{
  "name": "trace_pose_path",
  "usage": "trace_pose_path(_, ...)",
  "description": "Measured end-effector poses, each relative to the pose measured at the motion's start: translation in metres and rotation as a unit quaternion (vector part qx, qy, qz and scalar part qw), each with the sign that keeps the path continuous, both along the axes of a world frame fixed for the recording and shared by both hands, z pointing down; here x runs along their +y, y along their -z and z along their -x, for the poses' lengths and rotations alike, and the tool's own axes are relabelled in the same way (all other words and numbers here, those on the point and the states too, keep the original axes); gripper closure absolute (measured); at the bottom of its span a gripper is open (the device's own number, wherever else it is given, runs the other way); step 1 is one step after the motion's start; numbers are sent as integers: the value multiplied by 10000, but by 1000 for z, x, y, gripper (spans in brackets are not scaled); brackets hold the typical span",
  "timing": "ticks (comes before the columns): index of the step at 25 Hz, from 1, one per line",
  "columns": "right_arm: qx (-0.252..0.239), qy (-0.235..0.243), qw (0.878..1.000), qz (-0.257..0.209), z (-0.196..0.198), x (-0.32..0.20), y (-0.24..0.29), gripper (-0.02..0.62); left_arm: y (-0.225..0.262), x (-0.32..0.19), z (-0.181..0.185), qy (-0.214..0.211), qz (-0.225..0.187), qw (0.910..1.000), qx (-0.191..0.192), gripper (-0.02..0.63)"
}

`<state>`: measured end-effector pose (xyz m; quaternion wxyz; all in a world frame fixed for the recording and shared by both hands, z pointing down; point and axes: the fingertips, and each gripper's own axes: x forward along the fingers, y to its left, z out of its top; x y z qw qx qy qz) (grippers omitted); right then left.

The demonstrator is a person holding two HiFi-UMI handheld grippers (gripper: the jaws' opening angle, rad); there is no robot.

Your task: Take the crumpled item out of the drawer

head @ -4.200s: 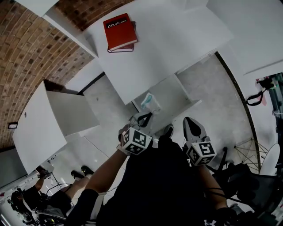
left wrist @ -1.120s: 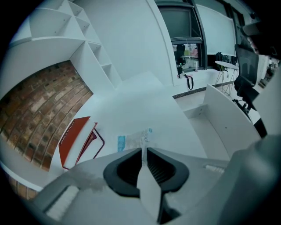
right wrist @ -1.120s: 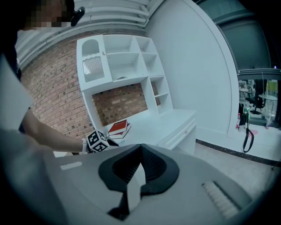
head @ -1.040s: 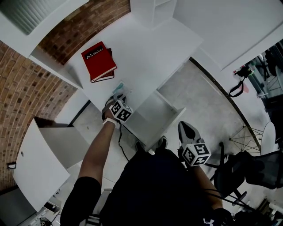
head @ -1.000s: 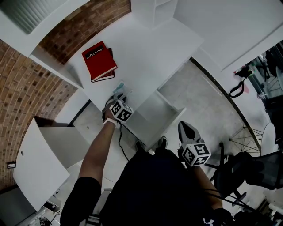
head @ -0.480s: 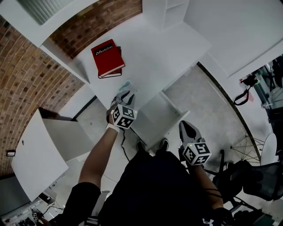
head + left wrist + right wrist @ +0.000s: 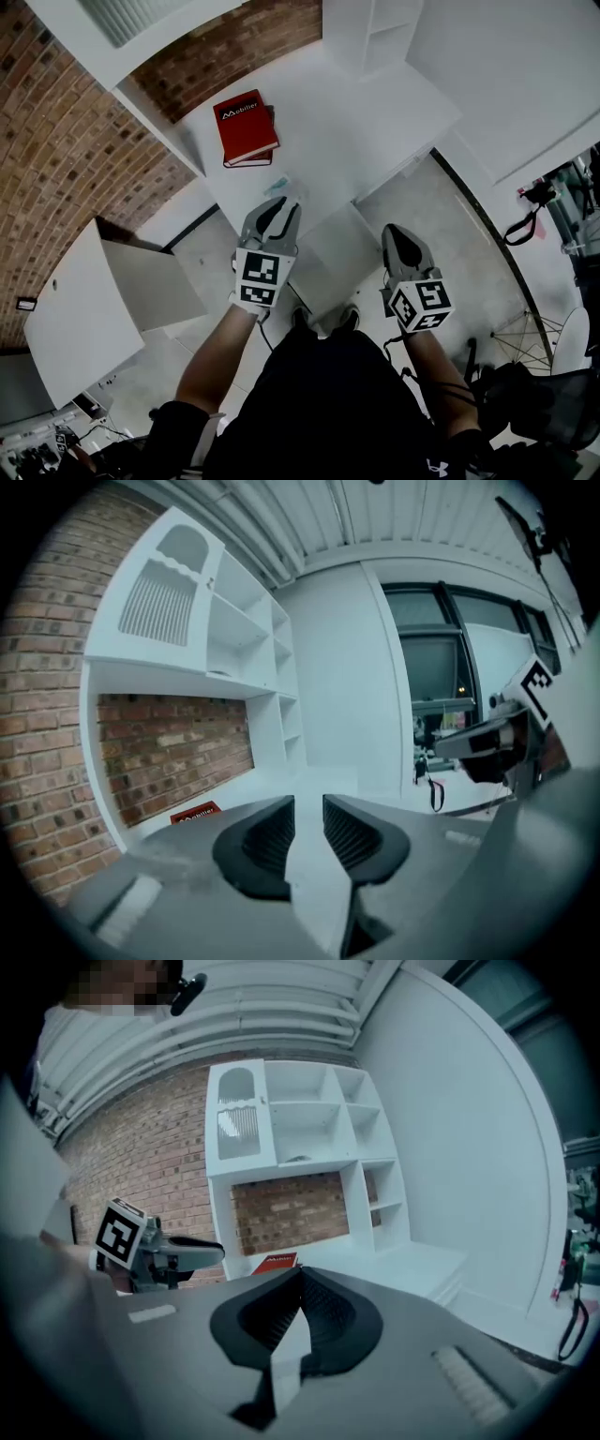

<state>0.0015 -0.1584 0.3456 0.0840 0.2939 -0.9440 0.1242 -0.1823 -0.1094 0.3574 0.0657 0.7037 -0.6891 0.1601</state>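
The crumpled item (image 7: 281, 187), a small pale teal and white wad, lies on the white desk (image 7: 366, 122) near its front edge. My left gripper (image 7: 278, 208) hovers just short of it, apart from it. Its jaws have just been opening and stand open with nothing between them, as the left gripper view (image 7: 307, 819) shows. The white drawer (image 7: 330, 251) stands pulled out below the desk edge, between both grippers. My right gripper (image 7: 397, 236) hangs to the drawer's right, shut and empty, its fingertips meeting in the right gripper view (image 7: 300, 1279).
A red book (image 7: 246, 125) lies on the desk behind the crumpled item. A white shelf unit (image 7: 367, 28) stands on the desk's far end against a brick wall (image 7: 66, 141). A white cabinet with an open door (image 7: 89, 300) is at the left. A dark chair (image 7: 530, 412) sits at lower right.
The left gripper has drawn back from the desk and risen towards the head camera, leaving the crumpled item on the desk. The right gripper has risen a little.
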Motion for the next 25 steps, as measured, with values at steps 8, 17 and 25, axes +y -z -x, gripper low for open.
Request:
trace_pose_path(8,-432,531,9909,-1158,40,-22,89,594,91,14,-3,394,-887,9947,345,503)
trace_pose_path(17,-708,751,9663,-2358,56,-13,155,592,160,33,5,730,-1794,9808,212,582)
trace_pose_path(25,-1215,512,9718,-1957,45,-4,164,594,161,46,9,884,-1811,9791,282,604)
